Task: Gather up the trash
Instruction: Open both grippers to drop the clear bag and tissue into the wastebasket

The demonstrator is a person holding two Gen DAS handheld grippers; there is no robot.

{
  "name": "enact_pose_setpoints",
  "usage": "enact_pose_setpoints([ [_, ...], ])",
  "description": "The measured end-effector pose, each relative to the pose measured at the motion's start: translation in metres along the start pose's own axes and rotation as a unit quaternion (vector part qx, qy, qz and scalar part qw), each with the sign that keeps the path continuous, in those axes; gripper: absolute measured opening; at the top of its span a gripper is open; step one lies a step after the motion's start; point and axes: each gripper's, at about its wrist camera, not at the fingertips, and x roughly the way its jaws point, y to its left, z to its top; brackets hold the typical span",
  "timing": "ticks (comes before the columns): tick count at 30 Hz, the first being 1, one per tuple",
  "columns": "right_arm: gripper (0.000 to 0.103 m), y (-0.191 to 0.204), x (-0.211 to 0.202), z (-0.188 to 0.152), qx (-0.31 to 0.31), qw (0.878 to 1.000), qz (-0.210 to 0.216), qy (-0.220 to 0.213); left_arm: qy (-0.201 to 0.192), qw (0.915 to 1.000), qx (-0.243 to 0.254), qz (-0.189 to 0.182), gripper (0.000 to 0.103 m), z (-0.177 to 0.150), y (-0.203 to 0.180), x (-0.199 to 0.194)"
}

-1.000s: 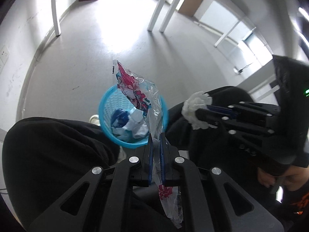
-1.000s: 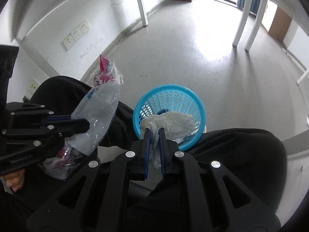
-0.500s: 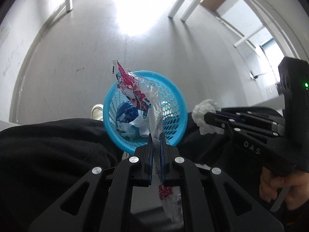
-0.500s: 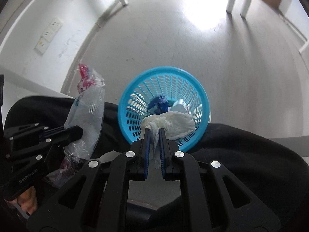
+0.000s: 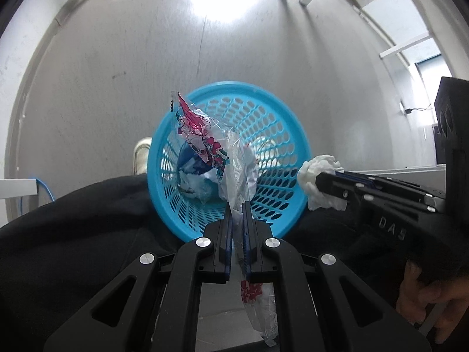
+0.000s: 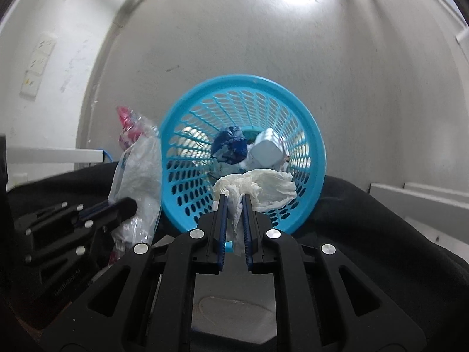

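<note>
A clear plastic wrapper point(image 5: 215, 158) printed in red and pink stands crumpled and upright, pinched low down, its top rising in front of the mouth of the blue basket point(image 5: 281, 108) and its tail hanging below. A crumpled white tissue point(image 6: 258, 186) is held bunched just at the basket's near rim. The round, perforated basket sits on the floor and holds a blue wad point(image 6: 230, 146), a small white carton point(image 6: 266, 149) and more paper.
</note>
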Motion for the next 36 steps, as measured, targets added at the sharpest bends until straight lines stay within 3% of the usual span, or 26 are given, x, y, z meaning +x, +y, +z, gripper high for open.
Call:
enact_pose_setpoints([
  [2, 0.011, -0.011, 0.014, 0.007, 0.031, 0.999, 0.002, 0.02, 0.025, 0.9992, -0.021, -0.022, 0.005, 0.002, 0.006, 0.011],
  [10, 0.017, -0.024, 0.039, 0.018, 0.071, 0.996, -0.001, 0.05, 0.049, 0.9986, -0.016, -0.012, 0.005, 0.006, 0.006, 0.033],
  [12, 0.031, -0.026, 0.042, 0.021, 0.077, 0.996, 0.001, 0.048, 0.044, 0.999, -0.009, -0.006, 0.017, 0.01, 0.002, 0.033],
  [13, 0.033, -0.028, 0.042, 0.021, 0.082, 0.996, 0.0, 0.046, 0.038, 0.9992, -0.011, -0.003, 0.036, 0.011, 0.003, 0.032],
  [14, 0.036, -0.03, 0.042, 0.022, 0.086, 0.995, 0.0, 0.045, 0.034, 0.9993, -0.018, -0.003, 0.04, 0.013, 0.004, 0.03],
  [17, 0.041, -0.035, 0.043, 0.023, 0.101, 0.994, 0.004, 0.039, 0.023, 0.999, -0.037, -0.002, 0.04, 0.016, 0.012, 0.027],
  [26, 0.043, -0.021, 0.03, 0.016, 0.072, 0.997, -0.011, 0.026, -0.013, 0.9984, -0.051, 0.02, 0.04, 0.011, 0.014, 0.006],
  [36, 0.048, 0.009, -0.024, -0.014, -0.001, 0.998, -0.041, -0.046, -0.086, 0.9939, -0.057, 0.04, 0.042, -0.014, 0.012, -0.054],
])
